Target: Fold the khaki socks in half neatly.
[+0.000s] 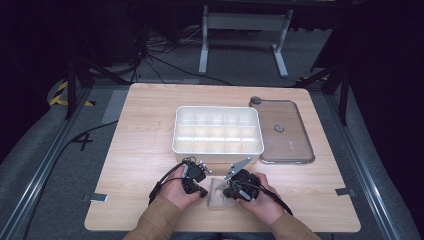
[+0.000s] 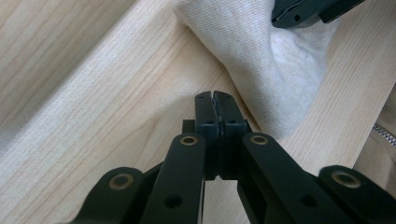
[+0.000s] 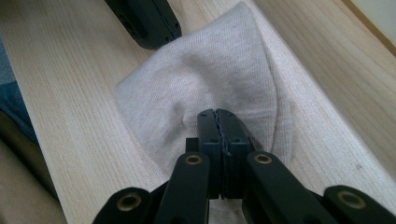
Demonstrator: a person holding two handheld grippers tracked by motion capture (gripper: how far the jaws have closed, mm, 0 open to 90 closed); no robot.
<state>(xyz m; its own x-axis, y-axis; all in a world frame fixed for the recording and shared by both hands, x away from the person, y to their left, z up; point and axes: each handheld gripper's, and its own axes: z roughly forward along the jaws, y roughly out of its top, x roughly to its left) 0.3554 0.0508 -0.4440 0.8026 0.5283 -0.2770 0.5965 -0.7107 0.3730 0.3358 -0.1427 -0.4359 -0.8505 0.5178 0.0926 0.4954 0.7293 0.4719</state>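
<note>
A small beige knit cloth (image 1: 218,194) lies crumpled on the wooden surface (image 1: 140,145) near its 6 o'clock edge, bunched into soft folds. At 12 o'clock from it stands an empty white compartment tray (image 1: 218,129), upright.

Ahead of you the tray (image 1: 218,130) blocked the centre; bare table (image 1: 145,145) lay open left of it, a lid (image 1: 286,131) just right.

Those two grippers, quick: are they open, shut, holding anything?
Left gripper: jaws shut, tips at the edge of the beige cloth; whether it pinches the cloth cannot be told.
Right gripper: jaws shut, apparently pinching that cloth.
</note>
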